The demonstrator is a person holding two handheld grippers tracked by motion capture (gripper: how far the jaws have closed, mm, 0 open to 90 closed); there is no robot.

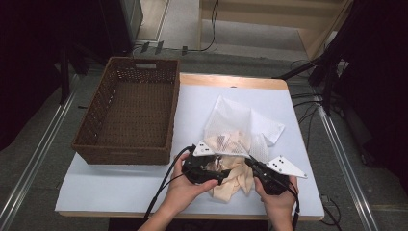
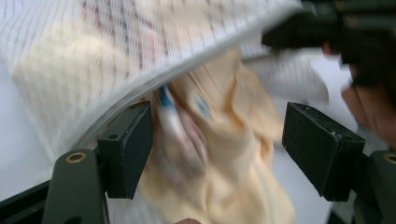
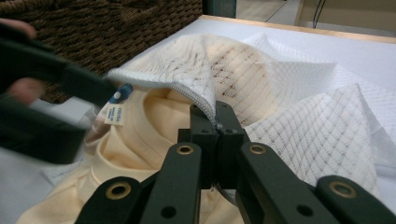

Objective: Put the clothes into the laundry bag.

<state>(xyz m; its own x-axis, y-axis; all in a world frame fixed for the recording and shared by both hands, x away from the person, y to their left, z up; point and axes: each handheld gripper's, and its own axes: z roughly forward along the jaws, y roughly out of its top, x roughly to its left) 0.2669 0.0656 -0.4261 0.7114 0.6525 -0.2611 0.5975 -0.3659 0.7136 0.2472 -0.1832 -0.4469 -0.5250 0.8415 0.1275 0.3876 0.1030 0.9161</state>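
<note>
With the right gripper clamped on the zipper edge of the mesh laundry bag at the near right of the desk, the cream shirt lies half inside between the apart jaws of the left gripper, so a weak pinch could pull it back out

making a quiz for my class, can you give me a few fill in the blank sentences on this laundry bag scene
1. The right claw is shut on the zipper edge of the white mesh ____.
2. The pale yellow garment lies partly ____ the mesh bag.
3. The left claw has its jaws ____, with the garment between them.
4. The brown wicker ____ stands at the table's left side.

Missing words: bag; inside; open; basket
</note>
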